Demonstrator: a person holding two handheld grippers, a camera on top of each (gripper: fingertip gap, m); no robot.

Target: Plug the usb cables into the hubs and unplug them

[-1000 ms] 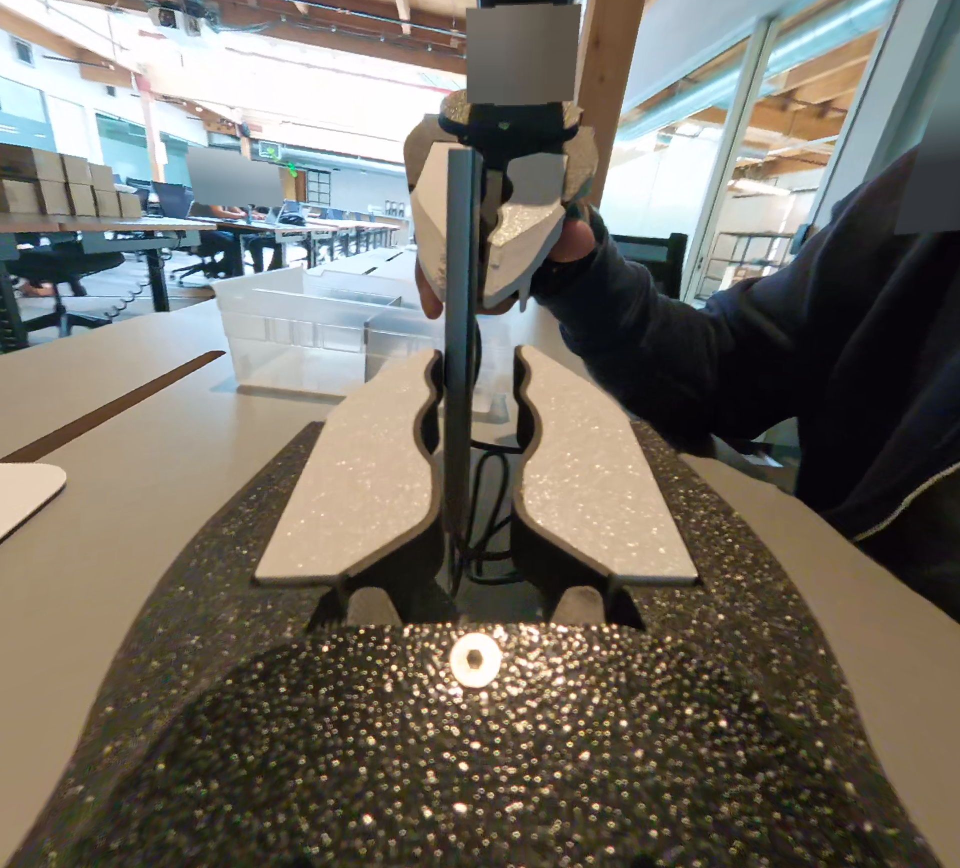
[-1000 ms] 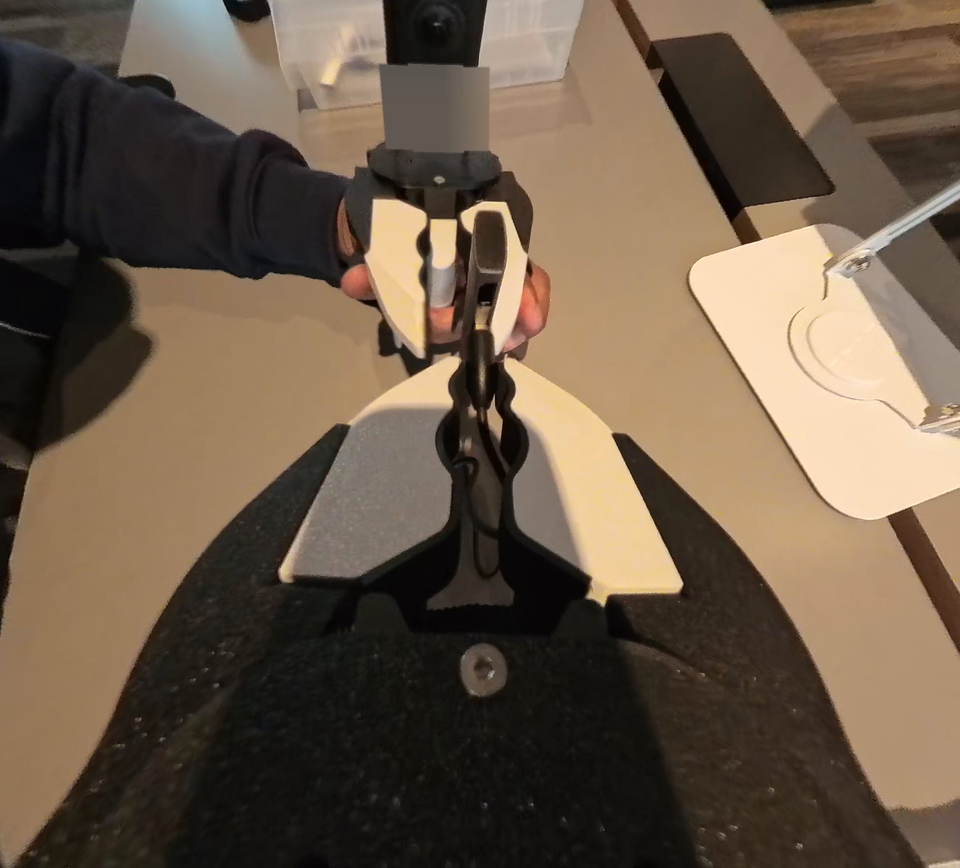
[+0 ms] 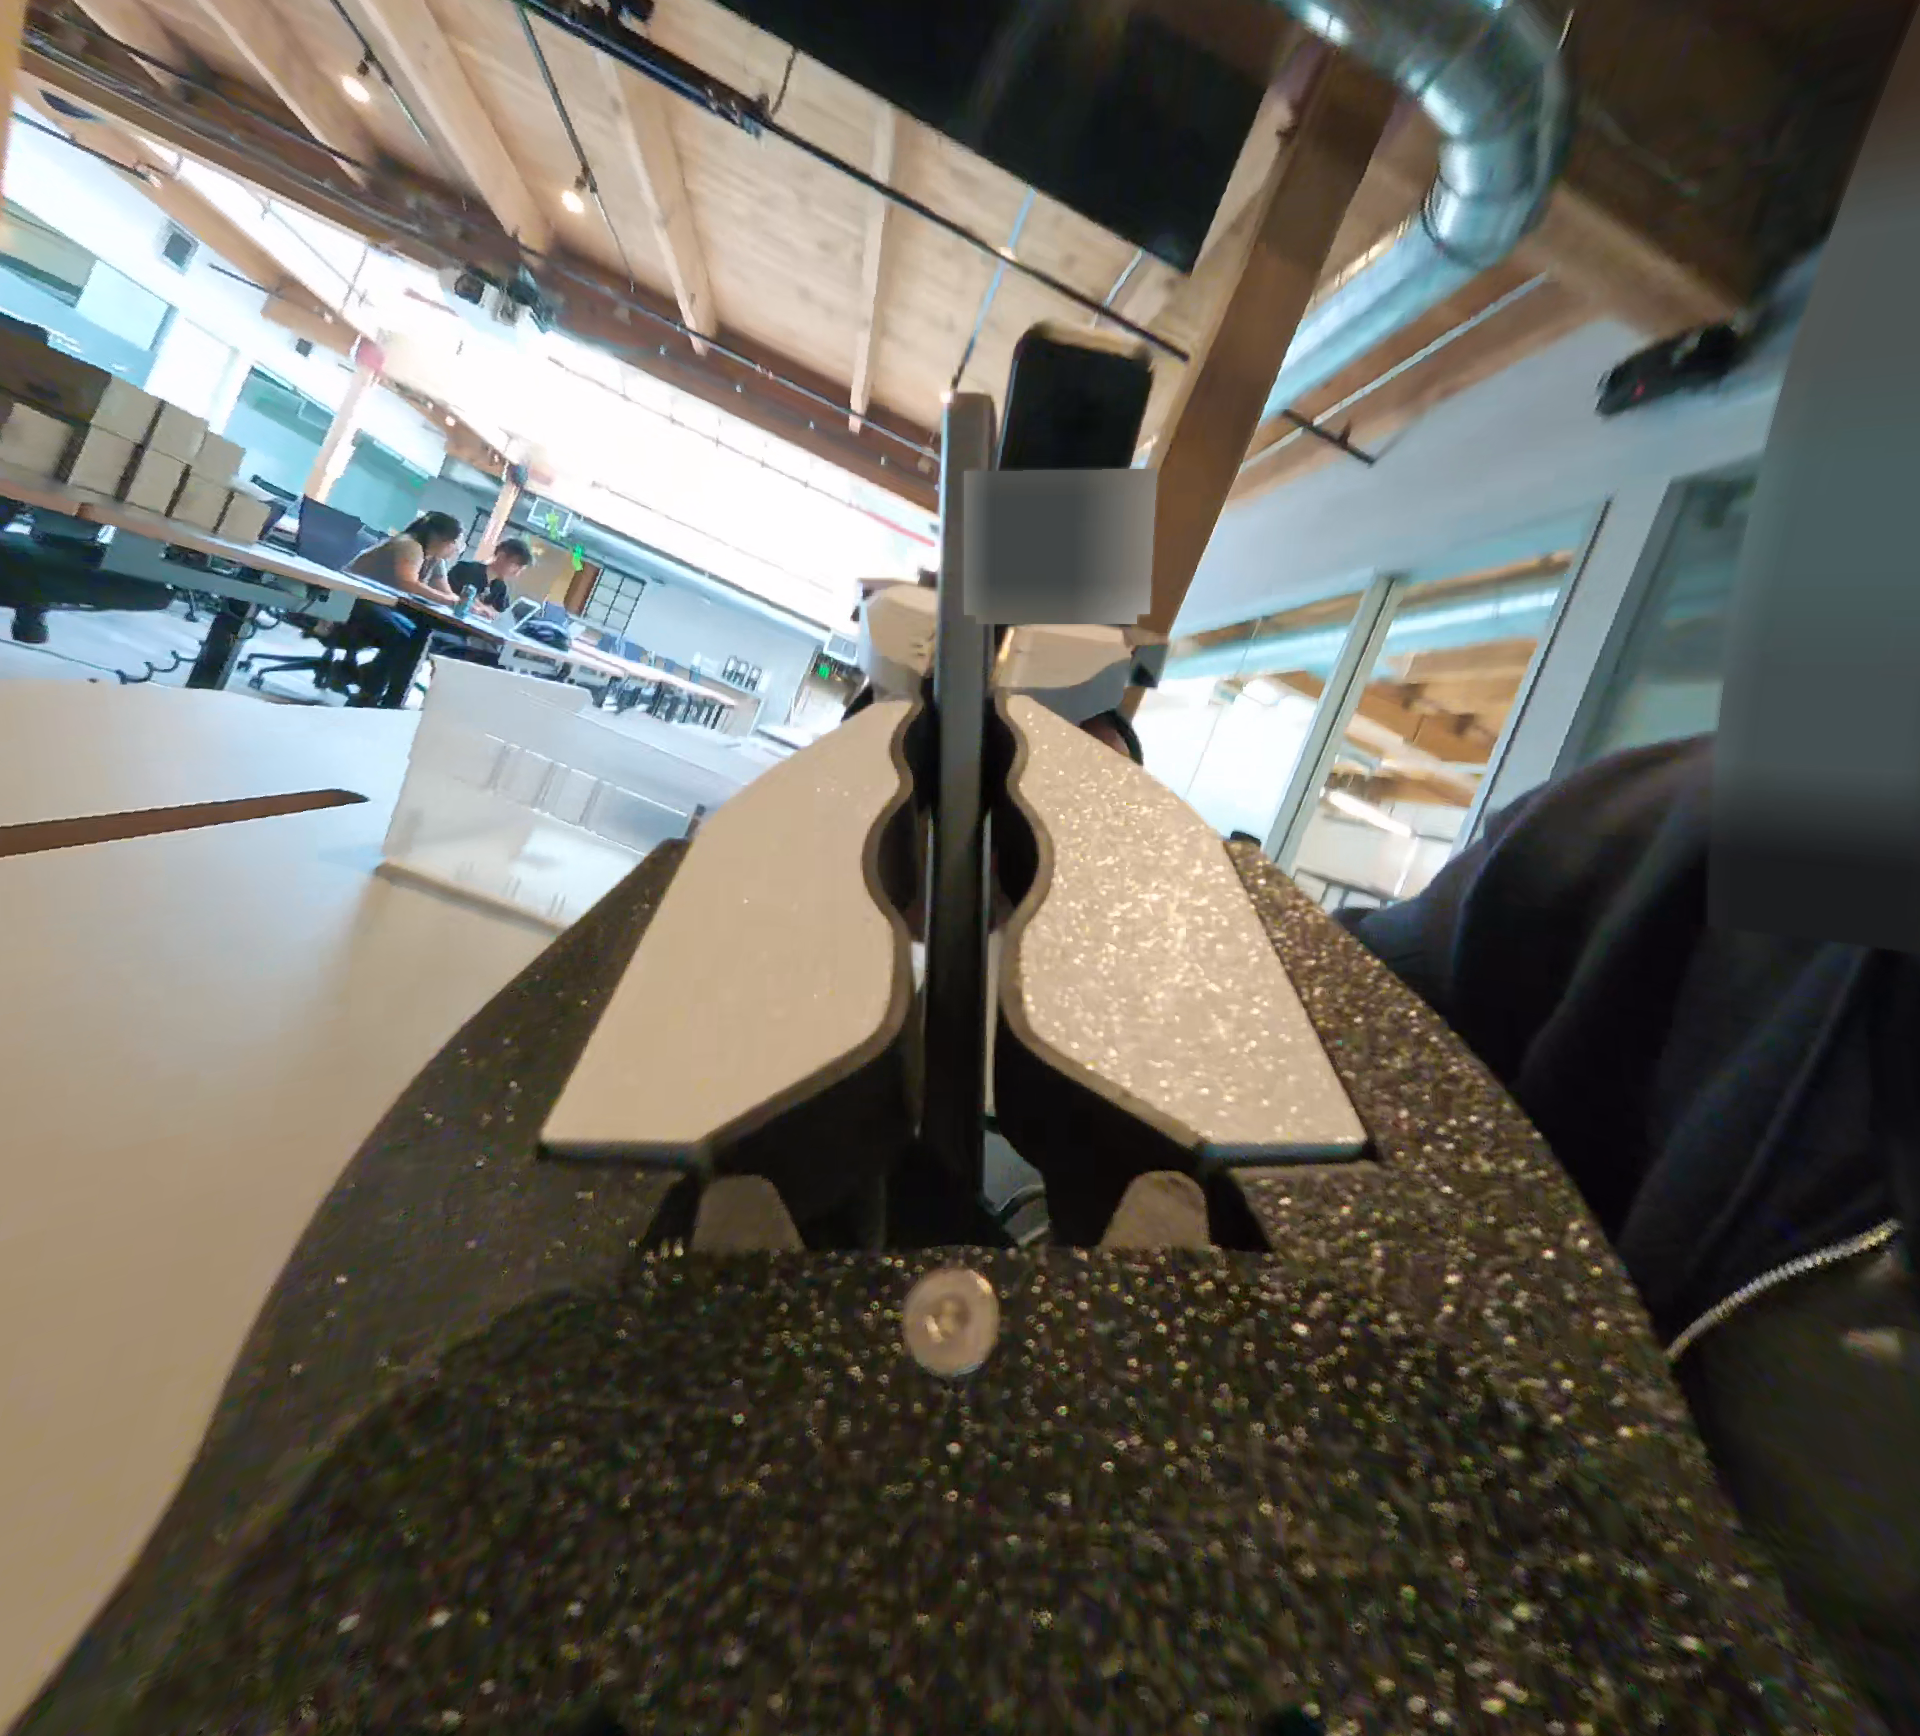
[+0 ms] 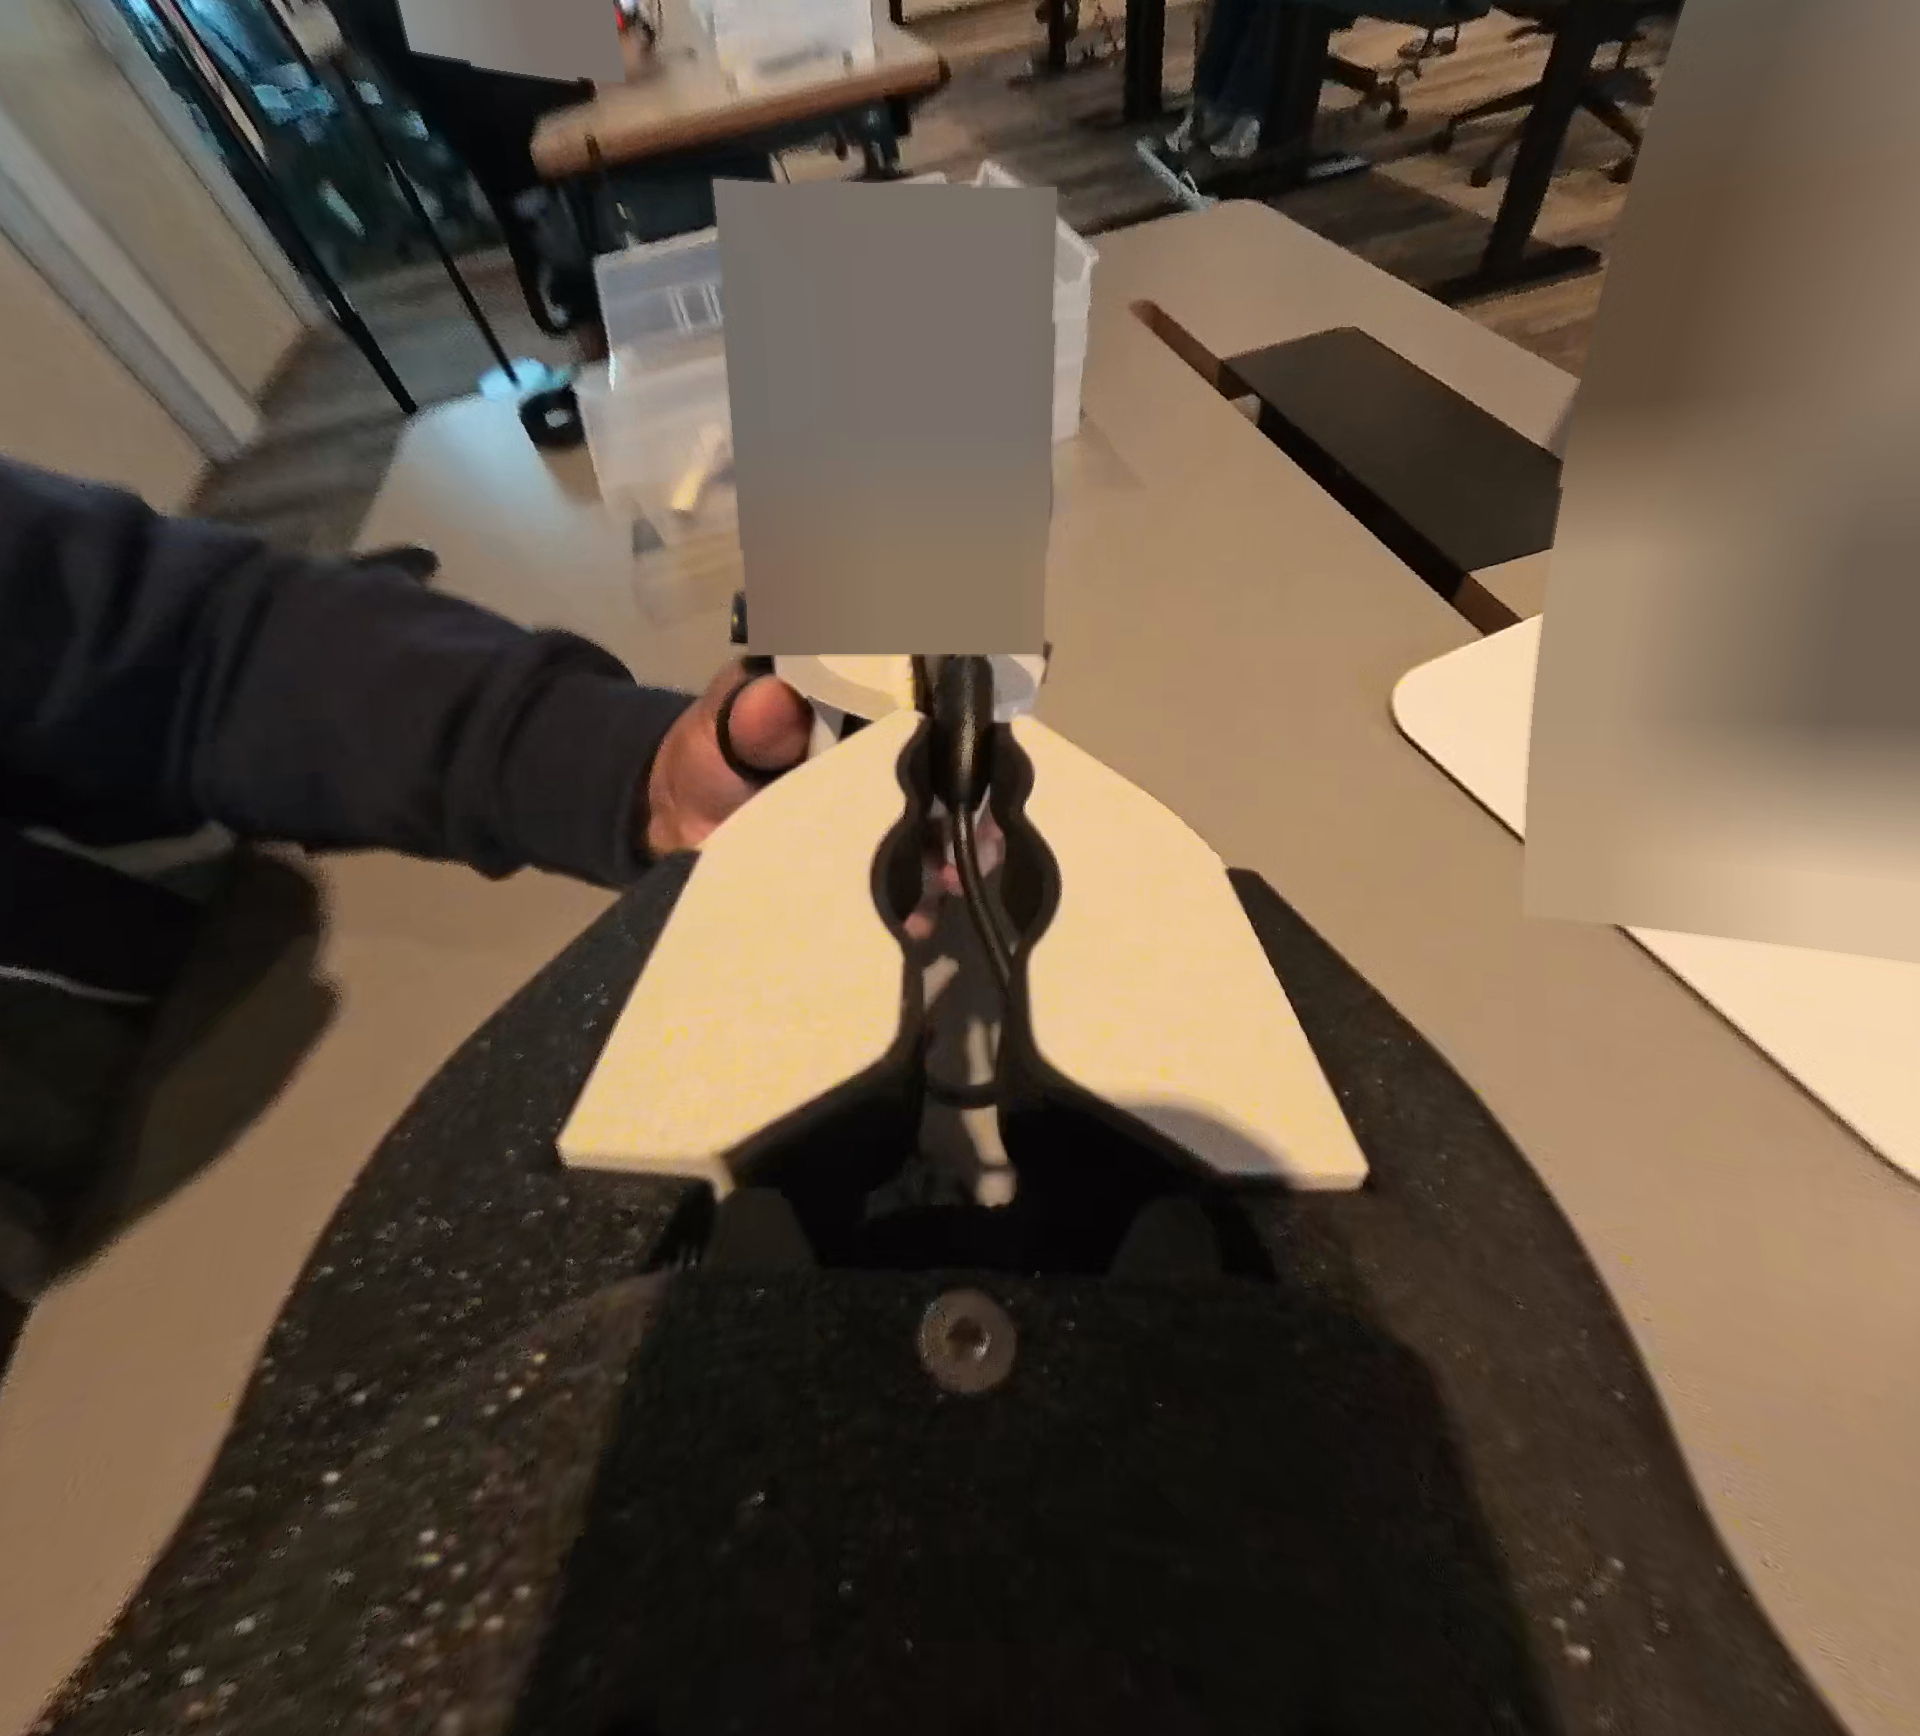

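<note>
Standing edge-on in the clamped left gripper [image 3: 961, 741], the slim grey hub [image 3: 961, 647] now meets the black usb plug [image 4: 958, 730] pinched by the right gripper [image 4: 961, 741], both raised higher above the table [image 4: 1247, 606], so insertion looks underway.

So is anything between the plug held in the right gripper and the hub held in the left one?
Nothing visible is. The right gripper holds the black plug close to the left gripper's hub; a patch hides the meeting point.

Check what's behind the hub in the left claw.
Behind the hub, the right claw shows partly, its camera above. The hub hides the plug, so mating can't be seen.
</note>
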